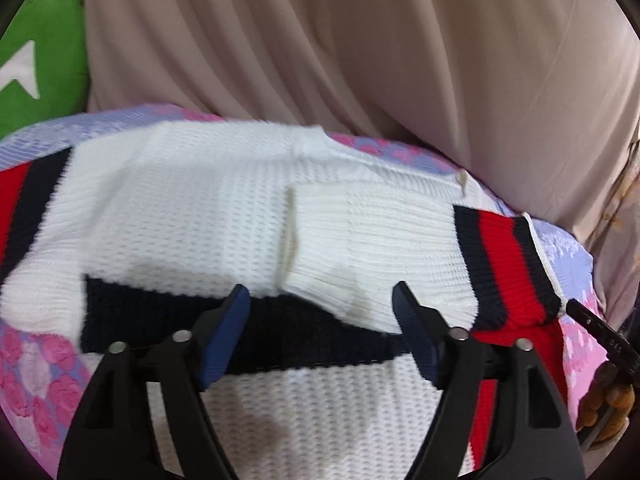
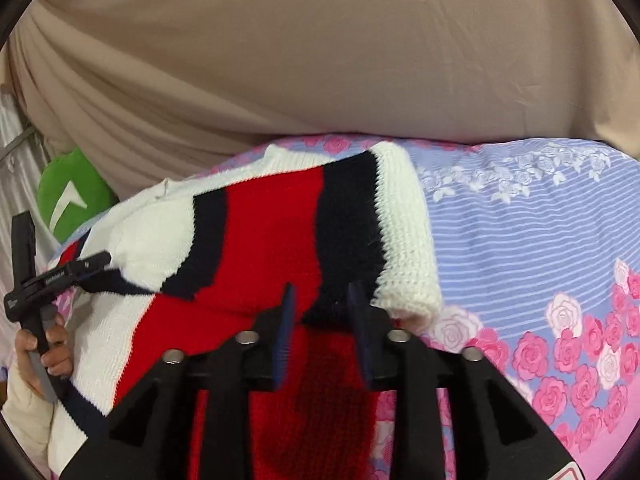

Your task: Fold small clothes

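Note:
A white knit sweater (image 1: 192, 216) with navy and red bands lies spread on the flowered bedsheet (image 1: 36, 364). One sleeve is folded across its body, and the striped cuff (image 1: 504, 268) lies at the right. My left gripper (image 1: 322, 324) hovers over the navy band with its jaws wide apart and nothing pinched. In the right wrist view the sweater's (image 2: 276, 232) red and navy part is doubled over. My right gripper (image 2: 322, 320) stands just before that fold, with its blue pads (image 2: 285, 332) apart and not pressing the knit. A hand (image 2: 44, 344) holds the left tool.
Beige draped cloth (image 1: 320, 48) rises right behind the bed. A green cushion (image 1: 44, 60) with a white mark sits at the far left. The striped, rose-printed sheet (image 2: 540, 240) stretches bare to the right of the sweater.

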A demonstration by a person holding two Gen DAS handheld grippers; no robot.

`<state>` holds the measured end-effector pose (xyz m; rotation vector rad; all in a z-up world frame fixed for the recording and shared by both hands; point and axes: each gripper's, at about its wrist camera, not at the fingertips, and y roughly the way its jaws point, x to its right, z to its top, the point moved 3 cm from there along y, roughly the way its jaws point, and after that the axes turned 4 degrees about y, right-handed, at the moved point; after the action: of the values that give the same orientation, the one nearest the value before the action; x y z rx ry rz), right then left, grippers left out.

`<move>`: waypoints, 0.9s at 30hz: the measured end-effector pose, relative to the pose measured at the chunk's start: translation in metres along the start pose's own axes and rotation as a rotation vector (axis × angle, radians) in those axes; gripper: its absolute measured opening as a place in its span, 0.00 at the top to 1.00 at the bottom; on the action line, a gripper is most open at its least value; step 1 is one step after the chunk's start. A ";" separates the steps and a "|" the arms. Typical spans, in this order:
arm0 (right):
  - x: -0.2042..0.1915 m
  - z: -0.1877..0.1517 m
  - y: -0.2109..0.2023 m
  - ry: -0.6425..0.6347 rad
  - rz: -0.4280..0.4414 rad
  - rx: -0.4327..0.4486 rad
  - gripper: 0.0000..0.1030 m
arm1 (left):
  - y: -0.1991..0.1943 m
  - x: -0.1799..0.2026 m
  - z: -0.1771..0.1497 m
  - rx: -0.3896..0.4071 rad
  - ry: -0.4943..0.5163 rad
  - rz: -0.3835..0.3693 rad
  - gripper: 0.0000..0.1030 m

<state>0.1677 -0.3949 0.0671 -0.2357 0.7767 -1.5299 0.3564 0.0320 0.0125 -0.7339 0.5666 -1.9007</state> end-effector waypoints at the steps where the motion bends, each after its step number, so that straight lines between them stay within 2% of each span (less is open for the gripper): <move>1: -0.007 0.002 0.002 0.019 -0.008 0.006 0.57 | 0.011 0.004 0.001 -0.044 0.007 0.004 0.36; 2: 0.000 0.003 0.002 0.046 -0.020 0.010 0.57 | 0.020 0.008 0.001 -0.070 0.024 0.042 0.52; 3: -0.004 0.003 0.009 0.064 -0.027 0.015 0.57 | 0.020 0.014 0.005 -0.053 0.063 0.083 0.84; 4: -0.009 0.002 0.010 0.080 -0.030 0.017 0.57 | 0.019 0.018 0.008 -0.061 0.076 0.061 0.95; 7: -0.029 0.007 0.003 0.038 0.026 0.023 0.71 | -0.004 0.017 0.017 -0.004 0.051 0.038 0.94; 8: -0.041 0.007 0.004 0.001 0.047 0.014 0.72 | -0.015 0.013 0.020 0.033 0.042 0.046 0.94; 10: -0.057 0.008 0.015 -0.038 0.082 -0.016 0.74 | -0.022 0.002 0.021 0.047 0.018 0.044 0.94; 12: -0.054 0.005 0.043 -0.031 0.043 -0.082 0.77 | -0.013 -0.012 0.014 0.024 -0.006 0.106 0.94; 14: -0.034 -0.005 0.072 0.000 -0.035 -0.146 0.91 | 0.004 -0.026 -0.001 -0.024 -0.038 0.116 0.94; 16: -0.024 -0.003 0.064 0.087 0.032 -0.121 0.93 | -0.002 -0.027 0.002 -0.010 -0.040 0.106 0.94; 17: -0.026 0.000 0.053 0.114 0.058 -0.099 0.92 | 0.000 -0.025 0.000 -0.007 -0.020 0.125 0.94; 18: -0.031 0.002 0.045 0.094 0.084 -0.075 0.91 | 0.001 -0.022 0.000 -0.008 -0.007 0.143 0.94; 19: -0.036 0.003 0.040 0.059 0.073 -0.054 0.91 | 0.000 -0.019 0.000 -0.001 0.011 0.161 0.93; 20: -0.038 0.002 0.043 0.034 0.031 -0.055 0.91 | 0.000 -0.017 -0.001 -0.001 0.020 0.174 0.92; 21: -0.037 -0.002 0.054 0.004 -0.046 -0.082 0.92 | 0.000 -0.017 -0.001 0.005 0.021 0.180 0.91; 22: -0.034 -0.010 0.067 -0.012 -0.079 -0.112 0.95 | -0.004 -0.018 -0.001 0.021 0.014 0.179 0.89; 25: -0.036 -0.009 0.052 0.001 -0.072 -0.065 0.93 | -0.038 -0.029 -0.001 0.131 -0.032 0.239 0.58; 26: -0.039 -0.013 0.050 -0.016 -0.080 -0.062 0.92 | -0.052 -0.039 0.001 0.162 -0.046 0.245 0.41; 27: -0.042 -0.015 0.049 -0.029 -0.086 -0.063 0.92 | -0.067 -0.048 0.000 0.191 -0.064 0.242 0.31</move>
<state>0.2045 -0.3473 0.0395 -0.3411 0.8020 -1.5809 0.3298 0.1028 0.0453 -0.5723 0.4072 -1.6734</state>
